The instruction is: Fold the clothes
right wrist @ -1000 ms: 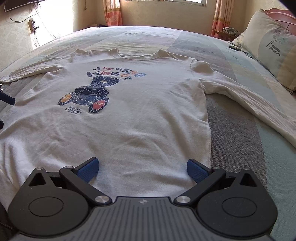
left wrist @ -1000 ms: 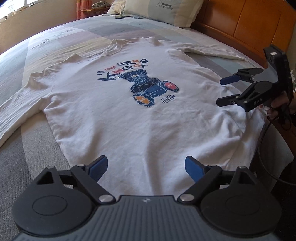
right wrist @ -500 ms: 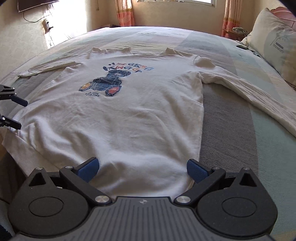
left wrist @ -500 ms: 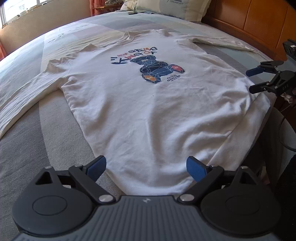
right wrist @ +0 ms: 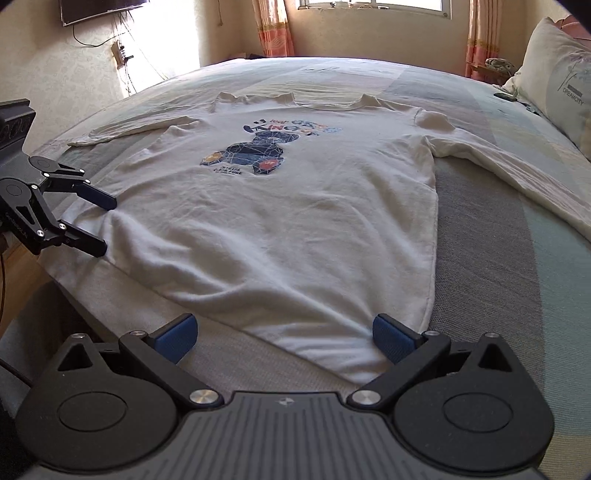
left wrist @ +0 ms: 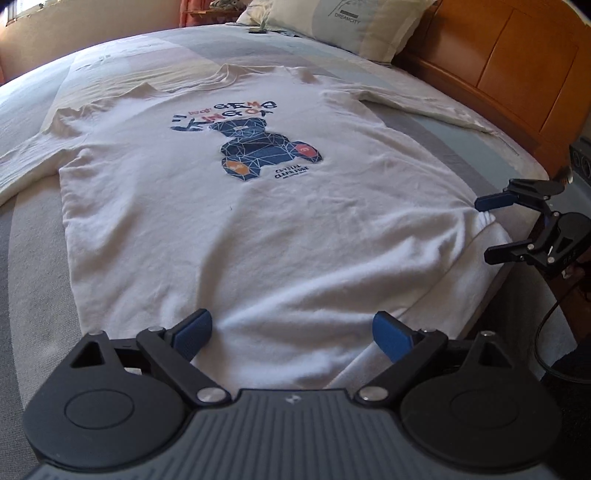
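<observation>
A white shirt point(left wrist: 236, 236) lies flat, print up, on the bed point(left wrist: 33, 258), hem at the near edge. Only the left view shows the headboard point(left wrist: 517, 74); only the right view shows a window point(right wrist: 373, 3). Both the left gripper point(left wrist: 291, 332) and the right gripper point(right wrist: 282, 334) gape wide, empty, at the hem corners. One sleeve is cut off in each view.

The white sweatshirt point(left wrist: 229, 236) is soft, matt cloth, faintly fuzzy. Beneath it, the bedcover point(right wrist: 491, 236) is a coarser matt weave. Beyond the sweatshirt, the headboard point(left wrist: 517, 62) is smooth, glossy wood. Both grippers look like matt black plastic with shiny metal pins.
</observation>
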Demonstrator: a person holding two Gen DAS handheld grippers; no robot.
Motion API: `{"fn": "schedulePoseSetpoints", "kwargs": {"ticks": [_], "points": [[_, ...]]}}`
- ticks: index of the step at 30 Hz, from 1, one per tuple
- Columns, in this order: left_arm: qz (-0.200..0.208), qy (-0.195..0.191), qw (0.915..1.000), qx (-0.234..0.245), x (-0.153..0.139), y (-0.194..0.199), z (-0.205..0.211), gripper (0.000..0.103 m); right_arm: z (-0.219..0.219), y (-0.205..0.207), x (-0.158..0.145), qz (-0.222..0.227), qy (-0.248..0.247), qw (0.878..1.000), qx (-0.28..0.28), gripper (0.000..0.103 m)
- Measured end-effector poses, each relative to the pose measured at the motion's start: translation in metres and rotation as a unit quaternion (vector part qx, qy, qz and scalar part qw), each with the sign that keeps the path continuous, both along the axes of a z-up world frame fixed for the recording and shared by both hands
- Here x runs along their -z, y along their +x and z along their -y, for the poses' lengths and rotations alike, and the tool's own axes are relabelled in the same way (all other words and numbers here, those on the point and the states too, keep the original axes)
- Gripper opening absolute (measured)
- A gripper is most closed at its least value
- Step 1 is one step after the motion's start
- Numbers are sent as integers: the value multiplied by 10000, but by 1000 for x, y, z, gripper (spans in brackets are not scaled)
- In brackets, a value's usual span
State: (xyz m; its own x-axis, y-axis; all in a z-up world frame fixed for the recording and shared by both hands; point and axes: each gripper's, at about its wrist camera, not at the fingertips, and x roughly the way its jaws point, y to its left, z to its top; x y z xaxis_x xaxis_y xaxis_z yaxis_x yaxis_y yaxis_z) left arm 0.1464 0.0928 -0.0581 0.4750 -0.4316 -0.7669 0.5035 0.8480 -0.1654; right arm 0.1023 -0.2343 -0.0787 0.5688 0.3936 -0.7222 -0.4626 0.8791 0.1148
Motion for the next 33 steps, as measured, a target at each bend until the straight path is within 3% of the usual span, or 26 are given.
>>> {"fn": "schedulePoseSetpoints", "kwargs": {"ticks": [3,6,8,11,13,17,28,33], "points": [[121,-148,9997,-124,-14,6,1,94,7,-4,-2,-74,84,9999,80,103],[274,-87,9993,-234,-22,19,13,94,-7,-2,0,-19,-261,9996,117,103],[173,47,9988,-464,-15,30,21,94,-18,-2,3,60,-549,9984,150,103],[-146,252,9954,-909,7,41,25,94,-19,-1,3,50,-511,9983,294,103],[44,350,9951,-928,12,35,31,100,-19,-1,3,54,-525,9981,304,103],[104,581,9927,-1048,13,27,37,101,-21,-1,3,29,-578,9978,332,103],[-113,480,9889,-1402,5,6,23,101,-24,2,2,-70,-651,9971,397,103],[89,382,9869,-1563,-21,2,20,101,-24,3,1,-94,-659,9970,396,103]]}}
